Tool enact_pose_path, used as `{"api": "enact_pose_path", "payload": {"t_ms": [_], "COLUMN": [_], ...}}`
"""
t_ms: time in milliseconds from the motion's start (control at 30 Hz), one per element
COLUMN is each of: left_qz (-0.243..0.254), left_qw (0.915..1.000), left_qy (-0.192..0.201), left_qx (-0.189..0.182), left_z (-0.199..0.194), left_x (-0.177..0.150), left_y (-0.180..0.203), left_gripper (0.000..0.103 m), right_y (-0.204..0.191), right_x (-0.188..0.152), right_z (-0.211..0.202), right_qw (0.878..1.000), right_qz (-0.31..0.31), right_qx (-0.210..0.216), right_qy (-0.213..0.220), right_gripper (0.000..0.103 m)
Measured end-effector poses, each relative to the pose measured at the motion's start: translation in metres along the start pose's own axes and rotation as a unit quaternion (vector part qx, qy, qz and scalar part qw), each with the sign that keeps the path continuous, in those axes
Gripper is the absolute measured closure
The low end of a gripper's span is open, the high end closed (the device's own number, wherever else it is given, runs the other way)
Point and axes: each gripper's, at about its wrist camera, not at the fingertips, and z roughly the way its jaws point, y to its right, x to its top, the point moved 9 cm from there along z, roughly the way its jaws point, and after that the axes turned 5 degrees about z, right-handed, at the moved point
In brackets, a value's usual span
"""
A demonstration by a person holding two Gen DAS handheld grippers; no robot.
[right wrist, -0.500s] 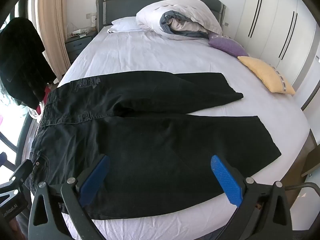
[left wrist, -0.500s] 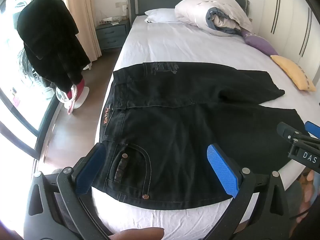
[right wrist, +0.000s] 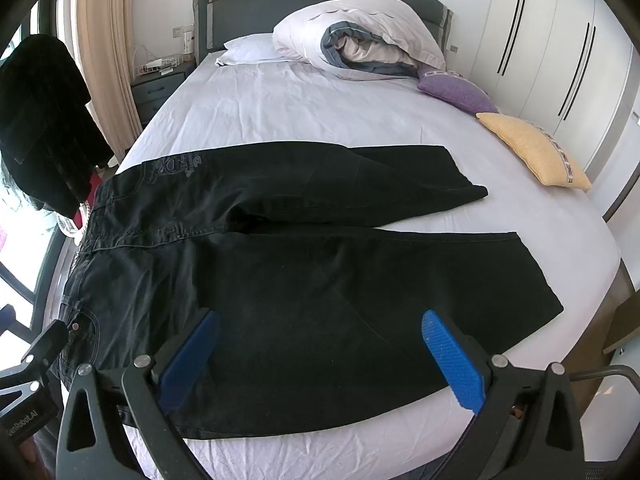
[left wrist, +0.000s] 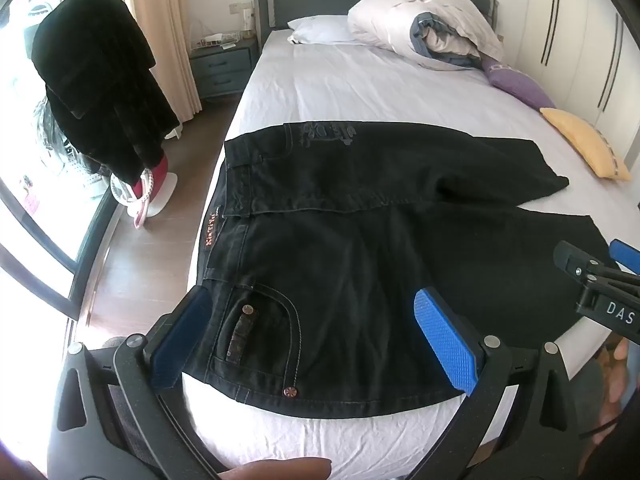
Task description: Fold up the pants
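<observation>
Black jeans (left wrist: pixel 340 240) (right wrist: pixel 300 280) lie flat across the near part of the bed (left wrist: pixel 360 92) (right wrist: pixel 300 112), waistband at the left and both legs running right, slightly apart. My left gripper (left wrist: pixel 316 332) hovers open above the waist and front pocket near the bed's edge, with nothing between its blue pads (left wrist: pixel 444 340). Over the near leg my right gripper (right wrist: pixel 320 352) stands open too, and its fingers (right wrist: pixel 452 356) hold nothing. The right gripper's tip (left wrist: pixel 600 280) shows at the right edge of the left wrist view.
A rolled duvet (right wrist: pixel 360 36), white pillow (right wrist: pixel 248 50), purple cushion (right wrist: pixel 456 90) and yellow cushion (right wrist: pixel 532 148) lie at the bed's far and right side. A dark coat (left wrist: pixel 96 96) hangs at the left by the window, with a nightstand (left wrist: pixel 222 64) behind it. Wardrobe doors (right wrist: pixel 560 60) line the right wall.
</observation>
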Motion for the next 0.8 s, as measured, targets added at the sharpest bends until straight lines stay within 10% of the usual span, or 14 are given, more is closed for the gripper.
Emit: {"api": "enact_pose_path", "payload": {"t_ms": [800], "left_qz": [0.0], "left_qw": [1.0], "left_qy": [-0.002], "left_qx": [0.0], "left_z": [0.0025], "left_x": [-0.0045], "left_y": [0.0025], "left_gripper": [0.0], "right_y": [-0.0007], "right_x": [-0.0004], "right_z": [0.0009], "right_qw": [1.0], "right_qz": [0.001], "right_qx": [0.001], "right_qy": [0.0], "right_gripper": [0.0]}}
